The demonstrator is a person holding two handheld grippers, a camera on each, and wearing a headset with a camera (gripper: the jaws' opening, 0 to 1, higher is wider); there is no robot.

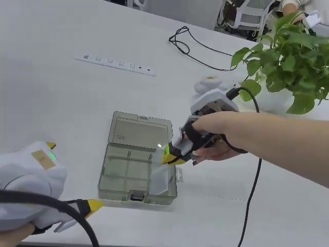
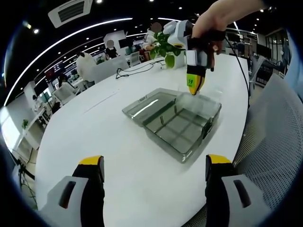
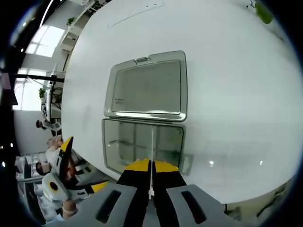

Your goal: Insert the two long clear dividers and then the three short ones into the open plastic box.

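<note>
The clear plastic box (image 1: 134, 170) lies open on the white table, its lid (image 1: 141, 133) folded flat behind the base. Thin clear partitions stand inside the base (image 3: 124, 144). My right gripper (image 1: 171, 154) hangs over the base's right end, shut on a clear divider (image 1: 163, 177) that reaches down into the box. In the right gripper view that divider (image 3: 152, 139) runs edge-on from between the right gripper's (image 3: 151, 166) closed yellow tips. My left gripper (image 2: 154, 163) is open and holds nothing, short of the box (image 2: 175, 120), at the table's near left (image 1: 73, 175).
A white power strip (image 1: 115, 63) lies at the far left and a black cable (image 1: 198, 49) loops behind the box. A potted plant (image 1: 293, 56) stands at the far right. The right gripper's cord (image 1: 253, 190) trails to the near edge.
</note>
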